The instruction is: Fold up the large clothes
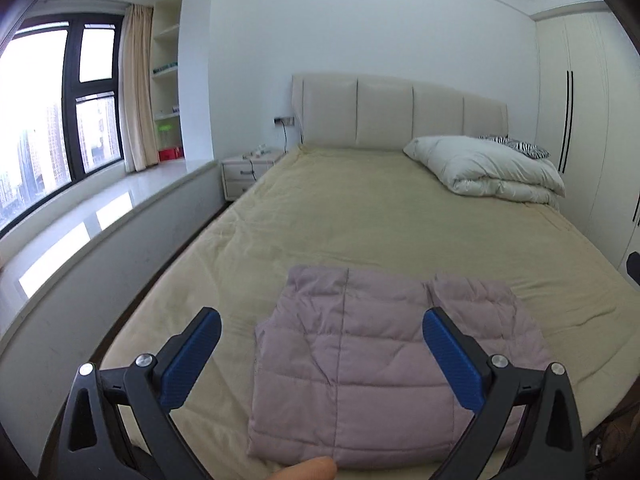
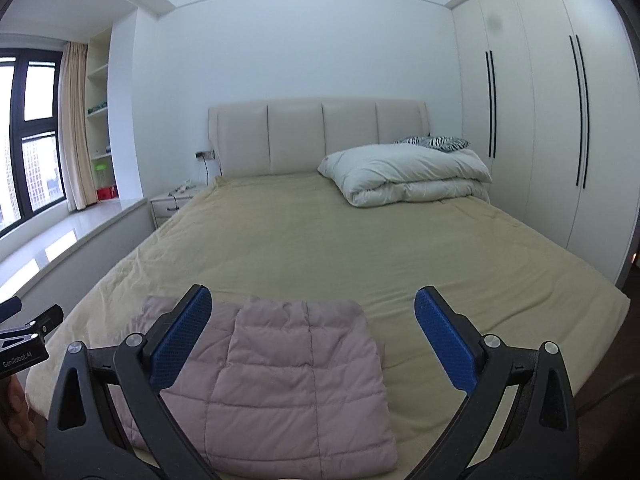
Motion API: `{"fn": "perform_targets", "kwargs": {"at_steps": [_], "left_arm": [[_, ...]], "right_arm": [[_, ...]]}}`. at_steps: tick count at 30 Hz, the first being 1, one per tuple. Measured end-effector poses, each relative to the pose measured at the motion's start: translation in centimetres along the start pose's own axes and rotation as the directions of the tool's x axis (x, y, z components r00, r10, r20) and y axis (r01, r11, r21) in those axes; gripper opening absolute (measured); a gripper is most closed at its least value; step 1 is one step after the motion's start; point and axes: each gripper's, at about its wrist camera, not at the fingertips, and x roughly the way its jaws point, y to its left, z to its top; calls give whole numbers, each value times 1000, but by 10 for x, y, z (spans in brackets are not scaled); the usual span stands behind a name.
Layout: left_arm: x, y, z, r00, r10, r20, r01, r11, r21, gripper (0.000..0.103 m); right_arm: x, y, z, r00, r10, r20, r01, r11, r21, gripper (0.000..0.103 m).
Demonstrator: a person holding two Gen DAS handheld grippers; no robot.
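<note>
Both grippers, left (image 1: 322,330) and right (image 2: 313,310), hung above the jacket (image 1: 384,364) with fingers spread wide, holding nothing. The puffy lilac jacket lay folded at the bed's (image 1: 360,216) near edge; its padding could spring the fold open, and it possibly overhung the edge, inviting a slide off.

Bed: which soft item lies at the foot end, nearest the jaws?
The folded mauve quilted jacket, flat at the near edge. The white duvet and zebra-print pillow lie by the headboard.
</note>
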Motion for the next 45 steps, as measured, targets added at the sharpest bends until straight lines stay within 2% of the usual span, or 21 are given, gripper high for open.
{"fn": "perform_targets", "kwargs": {"at_steps": [2,7,9,13,23,45], "left_arm": [[10,-5,-11,996,-43,-80,42,999,-12,103],[25,-21,-41,983,-35,-182,42,999,34,103],[26,-22,-49,982,-29,-188,38,998,42,103],[32,-20,-57,982,14,-187,-1,998,67,103],[46,-15,-64,978,31,-208,-17,998,65,103],[52,-16,-70,973,35,-229,-20,998,67,103]], "right_arm": [[2,4,-9,998,13,-65,-13,1000,2,103],[23,16,-45,975,-5,-223,1,1000,-18,103],[32,19,-58,958,-13,-286,7,1000,-21,103],[44,21,-73,939,-17,-345,10,1000,-22,103],[51,32,-79,919,-20,-393,-8,997,-71,103],[59,35,-89,908,-14,-419,-13,998,-61,103]]}}
